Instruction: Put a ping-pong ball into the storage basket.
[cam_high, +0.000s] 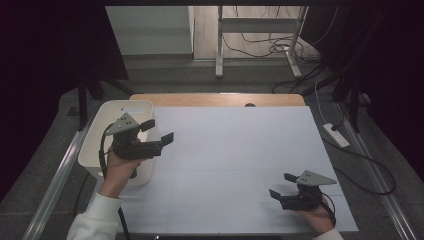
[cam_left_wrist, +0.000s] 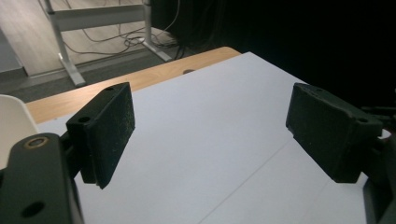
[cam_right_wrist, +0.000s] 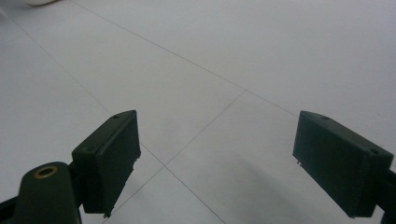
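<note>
The right gripper sits low over the near right part of the white table. Its jaws are spread wide and nothing is between them. In the right gripper view there is just bare white tabletop ahead of its jaws, with thin lines crossing it. It looks like it is waiting its turn.

Farther off, the left gripper is held up by the left hand, just past the rim of the white bin. Its jaws are spread too, and they hold nothing. The bin is right behind and under this gripper, at the table's left edge. I think the gripper is there because it works with the bin. What is inside the bin I cannot tell.

I can read no words or labels anywhere.
</note>
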